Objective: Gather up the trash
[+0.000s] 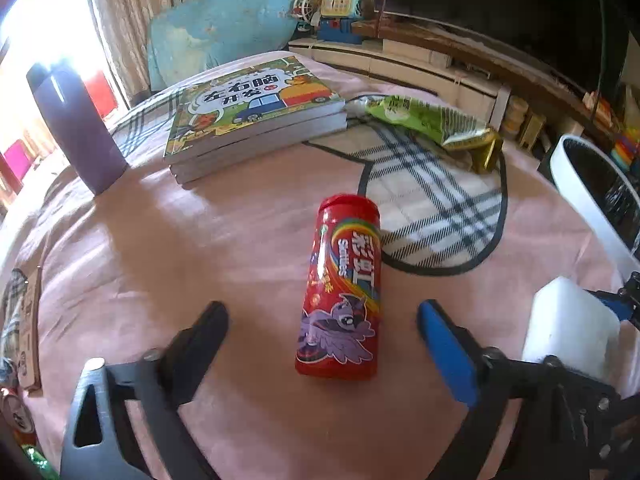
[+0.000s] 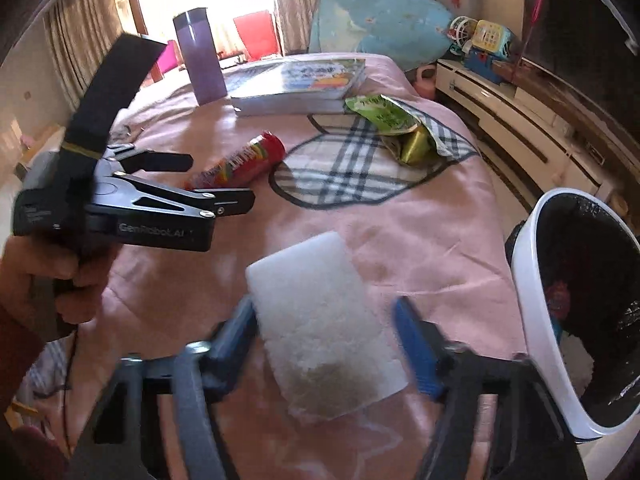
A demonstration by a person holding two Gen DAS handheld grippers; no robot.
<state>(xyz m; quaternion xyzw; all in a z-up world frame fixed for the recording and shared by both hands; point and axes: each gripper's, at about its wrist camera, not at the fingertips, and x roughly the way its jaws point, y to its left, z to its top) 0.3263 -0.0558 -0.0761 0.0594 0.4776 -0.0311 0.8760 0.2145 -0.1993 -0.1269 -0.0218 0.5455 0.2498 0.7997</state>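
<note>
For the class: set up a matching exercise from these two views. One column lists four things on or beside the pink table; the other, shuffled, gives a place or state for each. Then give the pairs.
Things
1. red candy tube
2. green snack bag
3. purple tumbler
4. white foam block

Places or states
A. standing upright near the stacked books
B. between the fingers of the right gripper
C. lying on its side in front of the open left gripper
D. crumpled on the plaid patch of the cloth

Pairs: 1-C, 2-D, 3-A, 4-B
</note>
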